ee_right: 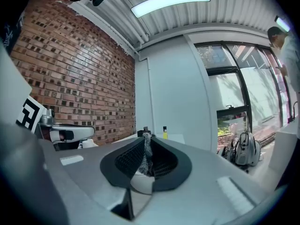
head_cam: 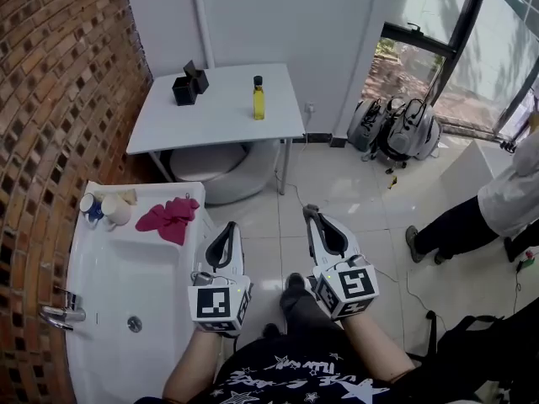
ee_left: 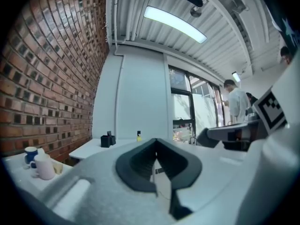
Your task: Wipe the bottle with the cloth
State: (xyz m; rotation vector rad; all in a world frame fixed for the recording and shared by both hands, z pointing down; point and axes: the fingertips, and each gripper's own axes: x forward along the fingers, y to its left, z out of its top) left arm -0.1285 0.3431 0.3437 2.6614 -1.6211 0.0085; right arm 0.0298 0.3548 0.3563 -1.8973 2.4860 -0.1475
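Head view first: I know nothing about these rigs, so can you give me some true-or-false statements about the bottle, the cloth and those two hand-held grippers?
1. The yellow bottle with a dark cap stands upright on the white table. True.
2. The crumpled red cloth lies on the floor. False: it lies on the white sink.
3. The left gripper grips the cloth. False: its jaws are together on nothing, apart from the cloth.
4. Black boxes stand on the table, left of the bottle. True.

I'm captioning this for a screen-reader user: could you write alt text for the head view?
The left gripper and right gripper, jaws together, are held near a white sink with a red cloth on its ledge. A yellow bottle stands on a white table beyond.
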